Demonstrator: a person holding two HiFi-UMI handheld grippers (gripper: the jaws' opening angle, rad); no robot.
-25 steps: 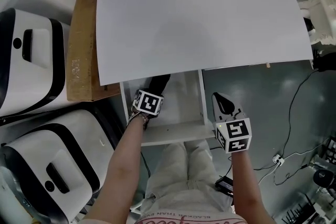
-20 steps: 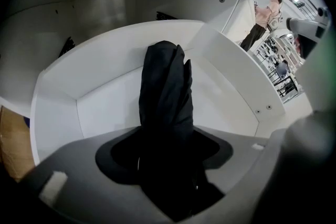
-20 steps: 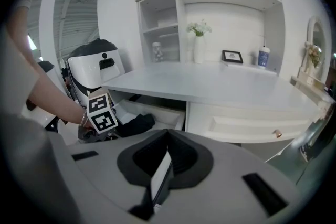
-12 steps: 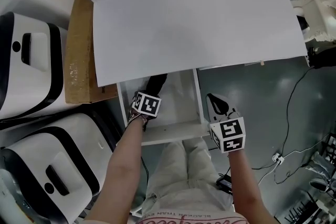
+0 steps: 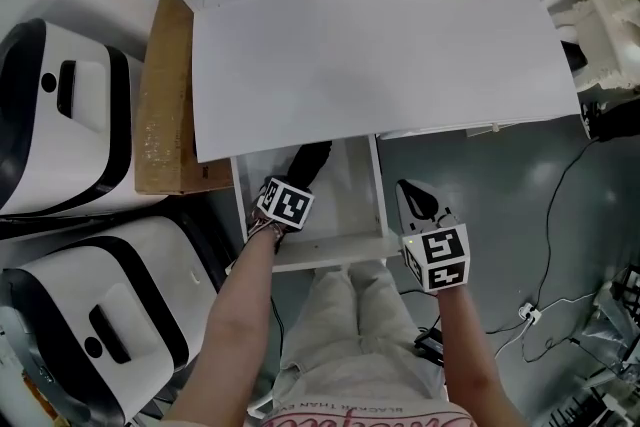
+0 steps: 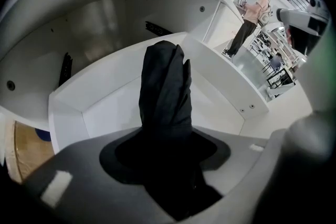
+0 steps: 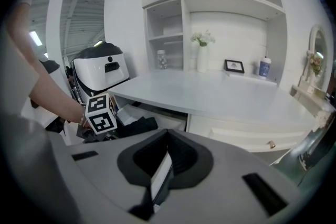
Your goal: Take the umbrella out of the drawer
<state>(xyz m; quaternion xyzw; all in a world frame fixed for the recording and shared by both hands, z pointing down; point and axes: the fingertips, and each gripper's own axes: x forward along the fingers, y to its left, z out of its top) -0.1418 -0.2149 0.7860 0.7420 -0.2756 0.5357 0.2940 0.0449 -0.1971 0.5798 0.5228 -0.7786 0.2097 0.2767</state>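
A black folded umbrella (image 5: pixel 312 158) lies in the open white drawer (image 5: pixel 340 245) under the desk. My left gripper (image 5: pixel 301 177) points steeply down into the drawer and is shut on the umbrella's near end. In the left gripper view the umbrella (image 6: pixel 165 92) rises out of the left gripper (image 6: pixel 173 165), with the drawer wall (image 6: pixel 105 107) behind it. My right gripper (image 5: pixel 418 198) hovers beside the drawer's right front corner, jaws together and holding nothing. The right gripper view shows the right gripper (image 7: pixel 160 176), the left gripper's marker cube (image 7: pixel 102 115) and the umbrella (image 7: pixel 139 126).
The white desk top (image 5: pixel 380 55) overhangs the back of the drawer. Two white-and-black machines (image 5: pixel 60 115) (image 5: pixel 100 315) and a cardboard box (image 5: pixel 165 105) stand at the left. Cables (image 5: pixel 550 215) run over the grey floor at the right. The person's legs (image 5: pixel 350 325) are just below the drawer front.
My left gripper has risen a little with the umbrella's end in its jaws. The right gripper has kept its place. The head view has shifted slightly.
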